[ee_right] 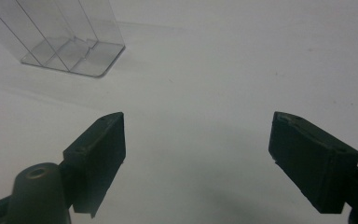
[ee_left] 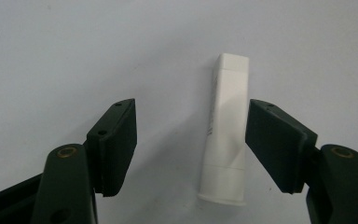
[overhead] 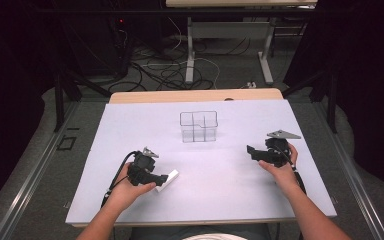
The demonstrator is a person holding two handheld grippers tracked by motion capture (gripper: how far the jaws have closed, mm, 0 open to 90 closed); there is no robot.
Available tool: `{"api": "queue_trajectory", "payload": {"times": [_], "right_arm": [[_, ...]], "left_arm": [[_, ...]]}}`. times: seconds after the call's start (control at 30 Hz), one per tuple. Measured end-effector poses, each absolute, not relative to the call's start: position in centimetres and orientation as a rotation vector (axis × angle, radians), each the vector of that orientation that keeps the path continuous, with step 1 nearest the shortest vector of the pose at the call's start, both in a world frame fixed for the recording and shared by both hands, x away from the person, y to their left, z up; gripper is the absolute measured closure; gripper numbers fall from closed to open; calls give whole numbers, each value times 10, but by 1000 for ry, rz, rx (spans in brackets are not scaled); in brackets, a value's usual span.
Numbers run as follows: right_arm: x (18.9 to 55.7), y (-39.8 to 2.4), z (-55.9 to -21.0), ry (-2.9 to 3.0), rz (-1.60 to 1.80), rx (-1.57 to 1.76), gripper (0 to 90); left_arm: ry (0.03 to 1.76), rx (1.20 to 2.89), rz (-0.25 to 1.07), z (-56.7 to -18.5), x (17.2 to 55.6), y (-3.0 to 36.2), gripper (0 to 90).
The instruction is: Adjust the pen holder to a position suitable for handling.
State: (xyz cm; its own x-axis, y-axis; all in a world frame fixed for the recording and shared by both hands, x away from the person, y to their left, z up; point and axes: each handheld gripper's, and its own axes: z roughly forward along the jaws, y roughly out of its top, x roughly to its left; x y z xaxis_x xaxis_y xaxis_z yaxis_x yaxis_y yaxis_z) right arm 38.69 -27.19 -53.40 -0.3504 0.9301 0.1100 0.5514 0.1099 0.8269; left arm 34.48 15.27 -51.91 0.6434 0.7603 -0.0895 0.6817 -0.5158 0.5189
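From the high view, the left hand-held gripper (overhead: 161, 179) hangs over a white tube (overhead: 167, 181) near the surface's (overhead: 130, 125) front-left corner, while the right hand-held gripper (overhead: 252, 151) waits spread and empty by the right edge, and a clear divided box (overhead: 198, 127) stands mid-surface, well apart, blocking nothing. In the left gripper view the jaws are apart around the tube (ee_left: 224, 130), one pad just beside it; centring first should give an even pinch. The right gripper view shows spread jaws and the box (ee_right: 56, 35).
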Motion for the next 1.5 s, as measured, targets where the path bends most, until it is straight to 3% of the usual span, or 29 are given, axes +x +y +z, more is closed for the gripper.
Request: {"api": "queue_trajectory", "payload": {"times": [1.5], "right_arm": [[387, -272, -535, 1959, 1135, 1447, 180]], "left_arm": [[1167, 2474, 40, -528, 339, 145, 567]]}}
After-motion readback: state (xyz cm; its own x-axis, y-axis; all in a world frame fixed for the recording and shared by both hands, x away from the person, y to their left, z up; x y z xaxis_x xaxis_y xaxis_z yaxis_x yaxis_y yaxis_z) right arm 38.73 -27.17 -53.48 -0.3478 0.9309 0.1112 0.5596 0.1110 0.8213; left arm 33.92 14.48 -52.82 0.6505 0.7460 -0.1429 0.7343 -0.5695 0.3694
